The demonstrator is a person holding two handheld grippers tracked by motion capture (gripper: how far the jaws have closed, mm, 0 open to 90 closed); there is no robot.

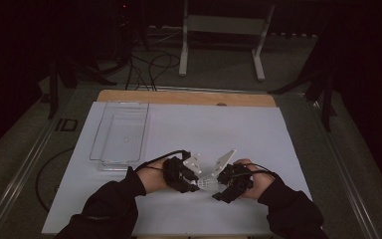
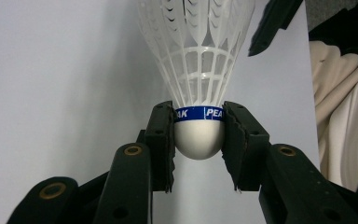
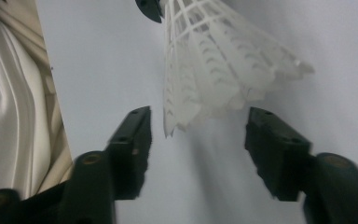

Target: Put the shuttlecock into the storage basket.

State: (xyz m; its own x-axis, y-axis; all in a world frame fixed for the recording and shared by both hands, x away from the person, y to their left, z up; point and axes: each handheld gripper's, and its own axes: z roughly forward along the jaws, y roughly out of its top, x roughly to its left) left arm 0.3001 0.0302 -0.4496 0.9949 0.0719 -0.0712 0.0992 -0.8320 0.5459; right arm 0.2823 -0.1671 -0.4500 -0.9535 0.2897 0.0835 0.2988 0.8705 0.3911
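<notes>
Two hand-held grippers meet low over the white surface. Left hand-held gripper pinches the shuttlecock at its cork base. Right hand-held gripper stands spread around the skirt, not touching. Keep the left pinch firm; draw the right clear without snagging feathers. Beyond lies a clear tray.

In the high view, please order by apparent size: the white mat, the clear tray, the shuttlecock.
1. White mat, largest by far.
2. Clear tray, lying on the mat's left part.
3. Shuttlecock, smallest, partly hidden between the left gripper and right gripper.
</notes>
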